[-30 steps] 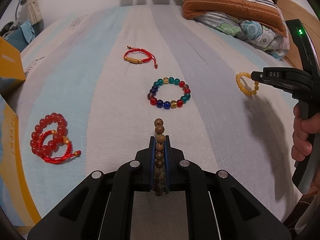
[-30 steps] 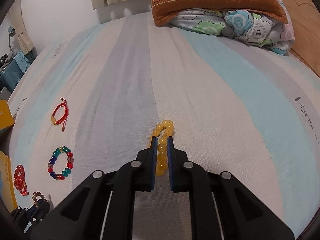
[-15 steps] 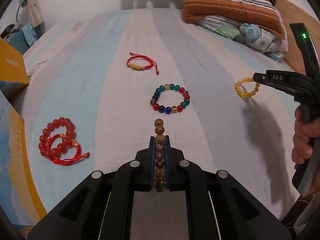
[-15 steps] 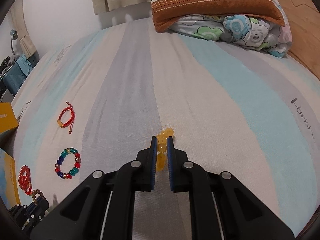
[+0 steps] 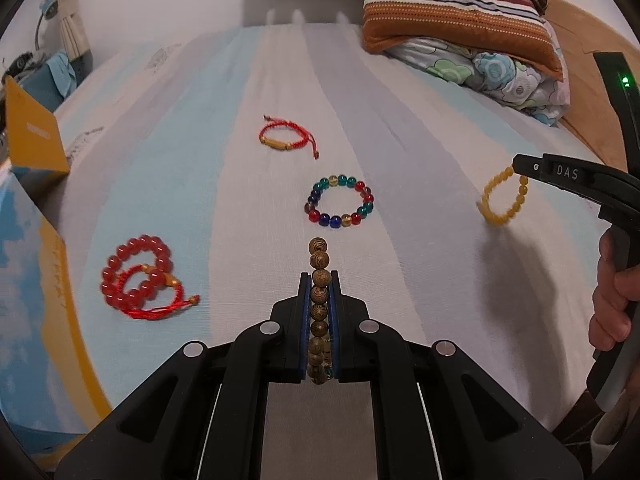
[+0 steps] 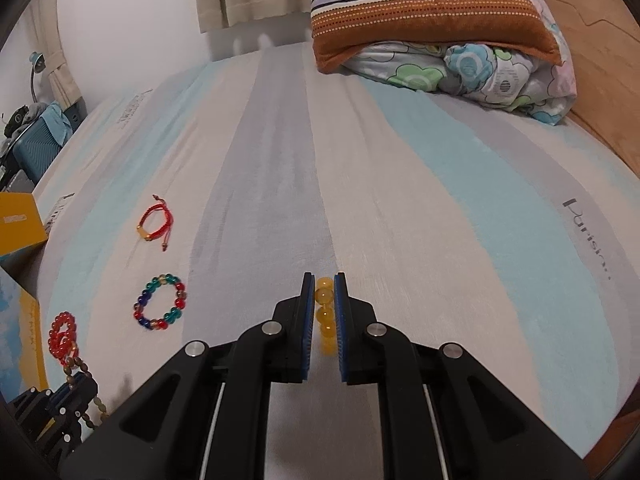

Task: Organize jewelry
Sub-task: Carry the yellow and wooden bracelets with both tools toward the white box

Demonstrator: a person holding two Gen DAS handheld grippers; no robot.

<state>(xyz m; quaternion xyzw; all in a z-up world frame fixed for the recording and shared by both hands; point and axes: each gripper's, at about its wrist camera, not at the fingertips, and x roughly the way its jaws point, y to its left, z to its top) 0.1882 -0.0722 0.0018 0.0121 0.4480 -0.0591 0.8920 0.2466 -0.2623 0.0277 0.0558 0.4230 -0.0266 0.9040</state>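
- Here, left gripper (image 5: 320,276): clamped tight on a string of brown wooden beads (image 5: 319,312), a few beads poking out past the fingertips, the rest pinched between the blue pads.
- Right gripper (image 6: 324,278): closed on a yellow bead bracelet (image 6: 325,314), beads lined up between the pads.
- From the left camera: same yellow bracelet (image 5: 502,200) hanging as a loop from the right gripper's tip, clear of the bed; a faint shadow on the sheet below it.
- Person's hand (image 5: 612,300) wrapped round the right gripper's handle at the right edge.
- Lying flat on the striped bed sheet (image 5: 200,184), ahead of the left gripper: a bracelet of blue, red, green and amber beads (image 5: 340,202).
- Farther back: a red cord bracelet with a gold tube (image 5: 286,140), well apart from the others.
- To the left: a red bead bracelet (image 5: 136,270) with a second red cord bracelet (image 5: 160,300) lying across it, touching.
- Yellow box (image 5: 34,140) at the left edge of the bed.
- Far end of the bed: a striped pillow (image 6: 424,12) resting on a folded flowered quilt (image 6: 480,76).
- From the right camera, bottom left corner: the left gripper with the brown beads (image 6: 82,376) dangling from it, just beside the red beads.
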